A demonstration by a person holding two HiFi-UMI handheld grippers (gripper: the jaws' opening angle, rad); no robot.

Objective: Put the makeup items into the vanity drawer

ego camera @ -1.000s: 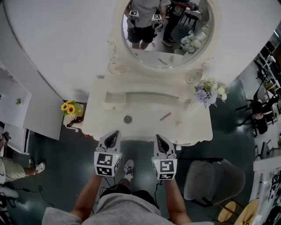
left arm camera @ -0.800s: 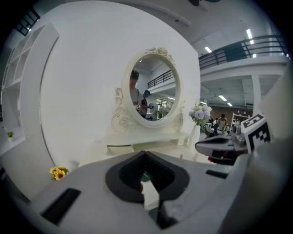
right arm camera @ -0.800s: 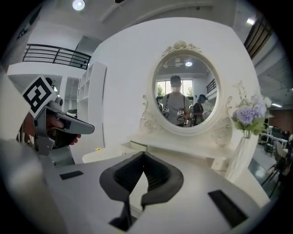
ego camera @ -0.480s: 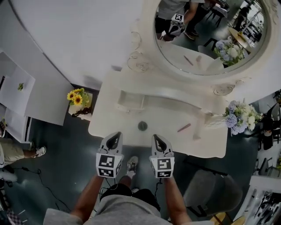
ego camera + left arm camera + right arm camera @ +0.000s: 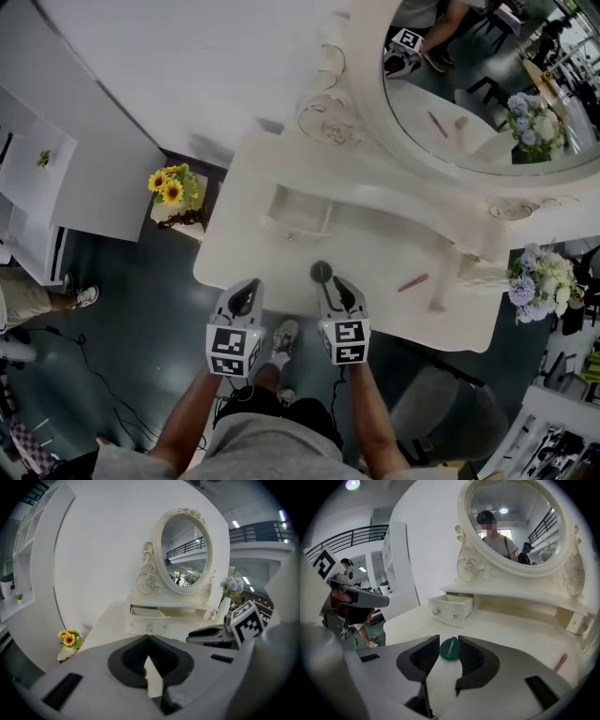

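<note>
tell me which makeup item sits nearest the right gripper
The dark green round pot, between the right gripper's jaws, which have just been opening; the pink stick lies farther right.

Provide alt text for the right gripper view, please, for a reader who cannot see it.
The right gripper, whose jaws have just been opening and stand apart, shows a dark green round item ungripped in their gap on the white vanity top. Behind stand a small open drawer and an oval mirror; a pink stick lies far right.
</note>
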